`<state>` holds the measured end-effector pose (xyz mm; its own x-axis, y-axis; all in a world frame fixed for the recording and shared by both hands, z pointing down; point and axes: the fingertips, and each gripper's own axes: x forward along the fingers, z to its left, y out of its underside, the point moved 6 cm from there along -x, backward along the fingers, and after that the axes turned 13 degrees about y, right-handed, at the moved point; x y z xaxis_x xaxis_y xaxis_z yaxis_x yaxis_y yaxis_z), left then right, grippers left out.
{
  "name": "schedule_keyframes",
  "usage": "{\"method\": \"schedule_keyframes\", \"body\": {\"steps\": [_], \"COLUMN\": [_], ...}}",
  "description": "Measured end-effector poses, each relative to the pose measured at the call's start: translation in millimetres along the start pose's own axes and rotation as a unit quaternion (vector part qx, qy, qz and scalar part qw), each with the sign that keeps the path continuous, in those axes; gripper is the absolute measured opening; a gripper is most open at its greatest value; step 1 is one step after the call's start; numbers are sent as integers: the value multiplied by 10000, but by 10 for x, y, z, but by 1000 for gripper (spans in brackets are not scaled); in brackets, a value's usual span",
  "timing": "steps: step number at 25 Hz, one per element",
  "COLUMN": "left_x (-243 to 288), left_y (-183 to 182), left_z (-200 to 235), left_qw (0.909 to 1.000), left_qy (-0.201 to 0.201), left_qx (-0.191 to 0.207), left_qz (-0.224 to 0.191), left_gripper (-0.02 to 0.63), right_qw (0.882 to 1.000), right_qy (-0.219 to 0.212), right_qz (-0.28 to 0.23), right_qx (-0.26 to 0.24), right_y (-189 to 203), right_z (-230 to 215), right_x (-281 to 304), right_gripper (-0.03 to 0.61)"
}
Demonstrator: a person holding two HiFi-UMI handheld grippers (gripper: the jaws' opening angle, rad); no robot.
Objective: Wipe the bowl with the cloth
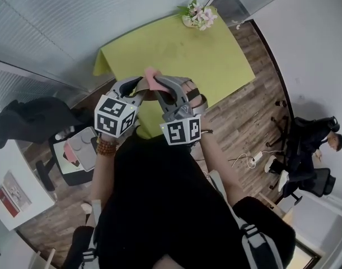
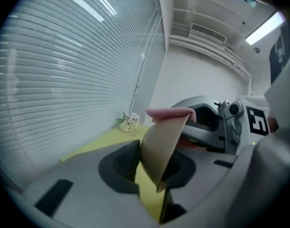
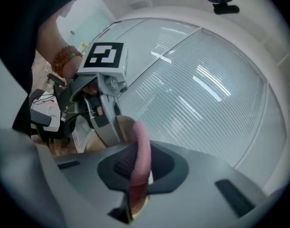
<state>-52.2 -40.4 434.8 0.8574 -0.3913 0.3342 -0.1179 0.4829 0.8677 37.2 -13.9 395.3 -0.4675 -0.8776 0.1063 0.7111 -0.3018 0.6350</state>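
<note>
We see a wooden floor (image 1: 243, 122) filling the lower and right parts of the head view, with a lime-green table (image 1: 215, 60) at the upper centre, set against slatted blinds. A person in a black top (image 1: 159, 195) fills the bottom centre of that frame, and an office chair draped with dark clothing (image 1: 31, 119) stands at the middle left. The 2 tongs meet in the middle of the frame, above the near edge of the table, each carrying a cube with square markers. The left gripper (image 2: 152, 170) is clamped on the rim of a tan bowl (image 2: 161, 146), which rises tilted from between its jaws in the centre of the left gripper view. The right gripper (image 3: 137, 170) is closed tight on a pink cloth (image 3: 141, 151), which stands up from its jaws in the lower centre of the right gripper view. In the left gripper view the cloth drapes over the bowl's upper rim, touching it. A small pot of flowers (image 1: 197, 15) sits on the table's far edge, at the top of the head view. A beaded bracelet (image 1: 106, 146) circles the wrist behind the left gripper.
</note>
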Motion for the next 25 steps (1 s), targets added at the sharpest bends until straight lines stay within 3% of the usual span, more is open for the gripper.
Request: {"method": "schedule_keyframes", "body": {"steps": [4, 7, 8, 10, 12, 15, 18, 19, 20, 21, 23, 25], "left_x": [-89, -194, -247, -347, -401, -409, -391, -372, -352, -336, -319, -312], "left_y": [-101, -174, -191, -214, -211, -161, -20, 27, 55, 61, 46, 52], "left_z": [25, 35, 44, 57, 60, 93, 132, 142, 152, 160, 164, 161], "left_qw": [9968, 9822, 9726, 9510, 9326, 9006, 8545, 8448, 8467, 8623, 9165, 9678], "left_qy": [-172, -9, 94, 222, 284, 389, 419, 427, 452, 519, 751, 659], "left_qx": [-367, -878, -1070, -1351, -1609, -2253, -3084, -3280, -3317, -3154, -2369, -1301], "left_qz": [-695, -1661, -2063, -2774, -3218, -3697, -4158, -4206, -4135, -3928, -3135, -2051], "left_gripper": [77, 75, 75, 84, 89, 89, 92, 94, 95, 100, 107, 103], "right_qw": [9917, 9780, 9705, 9446, 9243, 9145, 9084, 9115, 9215, 9399, 9802, 9974], "right_qy": [214, 380, 453, 708, 846, 806, 676, 618, 583, 571, 568, 459], "right_qz": [36, -108, -218, -509, -628, -602, -473, -379, -284, -182, -37, -287], "right_qx": [1270, 2049, 2358, 3163, 3669, 3919, 4098, 4049, 3829, 3362, 1895, 476], "right_y": [39, 10, -17, -102, -153, -146, -126, -107, -91, -85, -126, -233], "right_z": [-120, -218, -241, -275, -293, -319, -306, -294, -283, -272, -206, -94], "right_x": [67, 62, 48, 29, 28, 60, 100, 112, 121, 125, 104, 83], "right_gripper": [31, 38, 38, 38, 43, 48, 48, 48, 48, 44, 31, 29]}}
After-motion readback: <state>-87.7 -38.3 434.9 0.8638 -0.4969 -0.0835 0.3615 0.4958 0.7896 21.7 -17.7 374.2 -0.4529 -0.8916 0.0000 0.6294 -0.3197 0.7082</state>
